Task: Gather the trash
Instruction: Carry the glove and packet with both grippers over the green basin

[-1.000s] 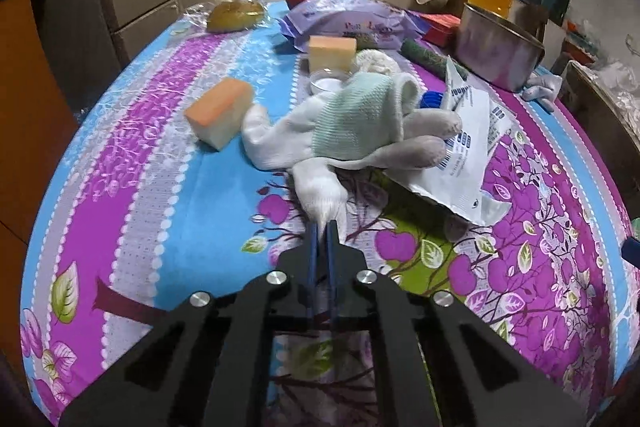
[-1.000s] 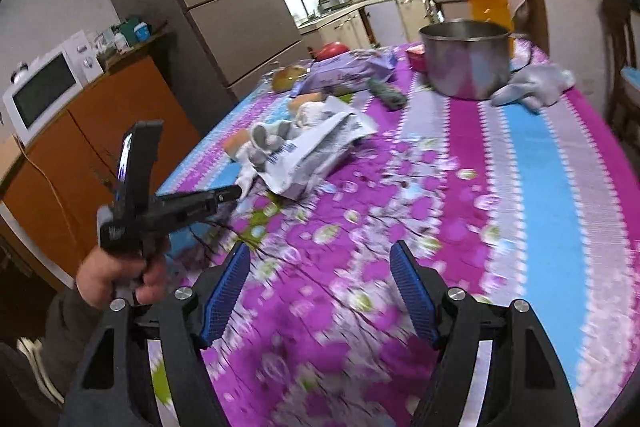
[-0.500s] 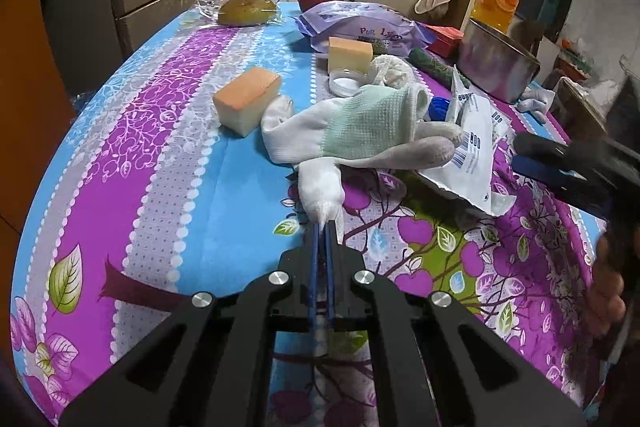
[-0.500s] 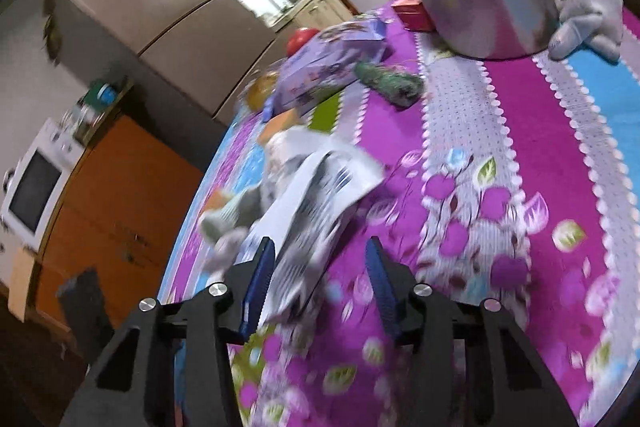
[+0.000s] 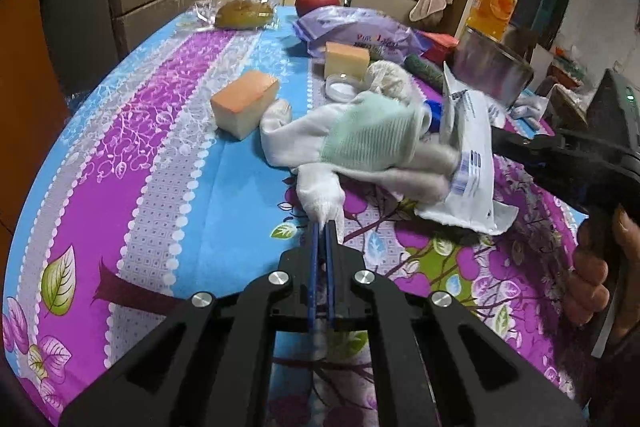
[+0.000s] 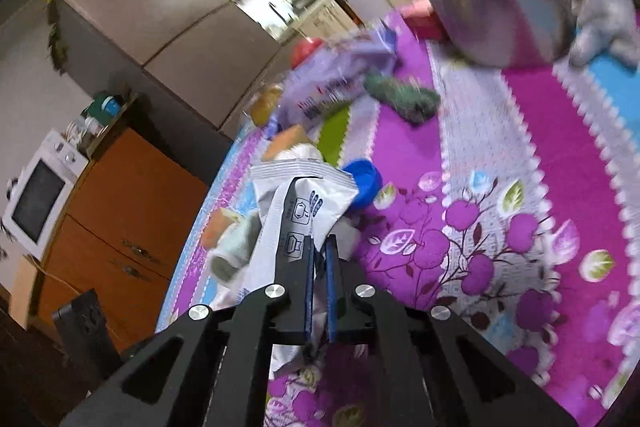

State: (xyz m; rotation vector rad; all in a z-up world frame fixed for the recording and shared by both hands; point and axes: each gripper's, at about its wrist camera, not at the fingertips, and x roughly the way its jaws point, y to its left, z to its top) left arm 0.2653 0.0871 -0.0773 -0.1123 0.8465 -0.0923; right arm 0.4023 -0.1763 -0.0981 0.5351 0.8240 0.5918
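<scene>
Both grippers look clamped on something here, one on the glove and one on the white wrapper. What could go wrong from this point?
1. The glove lies across the white wrapper; lifting the wrapper with the right gripper may drag it.
2. The left gripper pinches only a fingertip, so the glove could slip.
3. The blue cap beside the wrapper might get knocked.

The right gripper (image 6: 319, 247), whose jaws were standing wide apart over the surface (image 6: 520, 155) a second ago, is now clamping its jaws on the white wrapper (image 6: 296, 203), and is showing beside the wrapper in the left view.
</scene>
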